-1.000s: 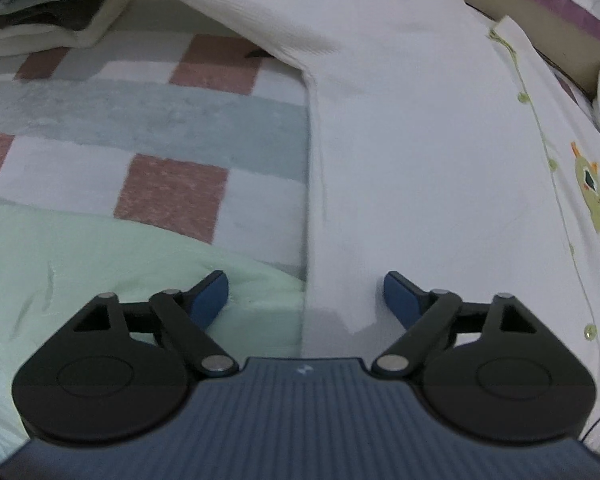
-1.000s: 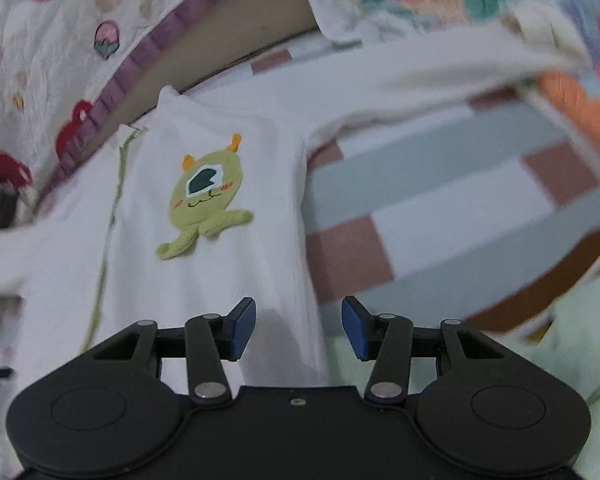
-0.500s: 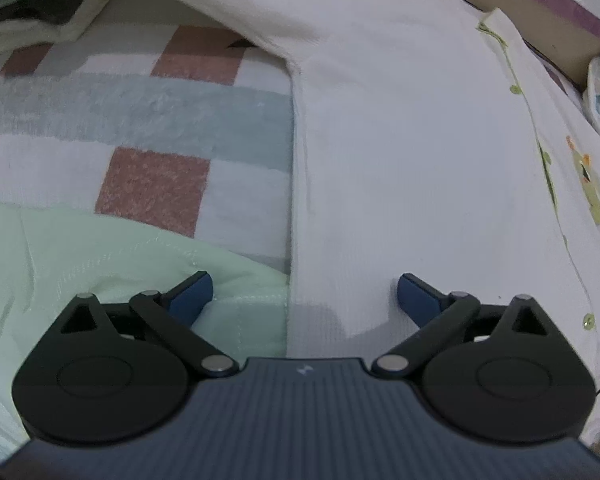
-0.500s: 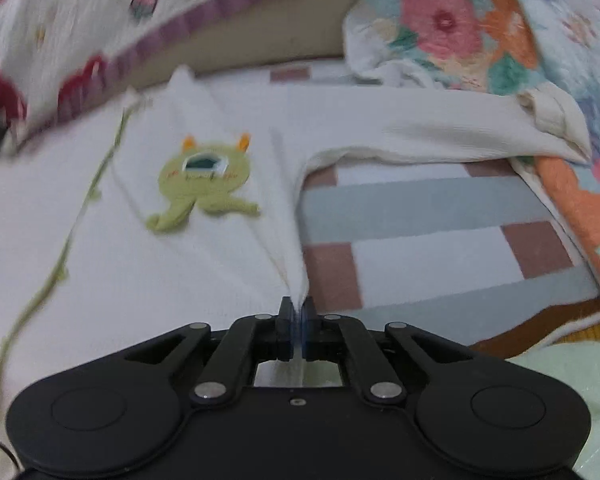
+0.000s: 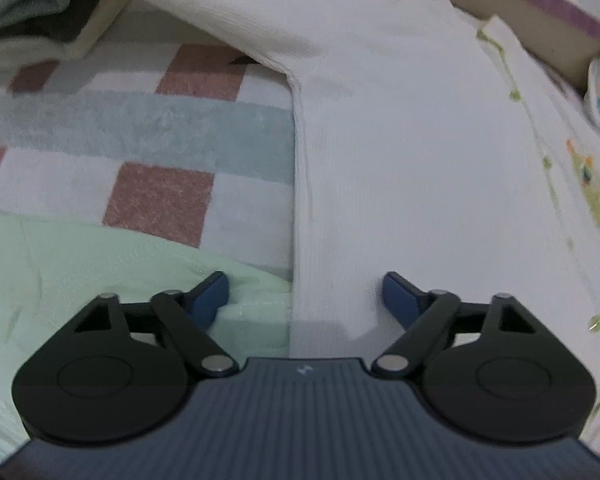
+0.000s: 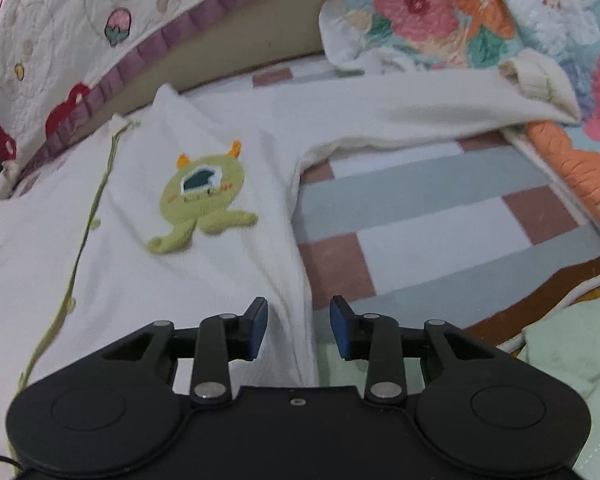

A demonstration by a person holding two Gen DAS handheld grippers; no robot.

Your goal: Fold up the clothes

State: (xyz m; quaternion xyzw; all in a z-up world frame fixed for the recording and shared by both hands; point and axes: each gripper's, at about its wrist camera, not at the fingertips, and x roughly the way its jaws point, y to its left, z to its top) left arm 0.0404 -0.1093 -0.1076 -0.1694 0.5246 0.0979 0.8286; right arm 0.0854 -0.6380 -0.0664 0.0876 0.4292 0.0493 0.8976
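Grippers, left [image 5: 304, 292] and right [image 6: 298, 326], gape empty astride shirt [image 5: 400, 152] side seams; closing shallow may pinch one layer.

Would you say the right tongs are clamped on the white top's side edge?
No, the right tongs stand open, with the white top lying loose between the blue pads.

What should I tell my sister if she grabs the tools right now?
Left tool: open, holding nothing, astride the shirt's left side edge near the hem.
Right tool: open, holding nothing, astride the right side edge.
Shirt lies flat, front up, on the checked blanket; right sleeve spread out sideways.
Done: shirt laid out. Left: every fold.
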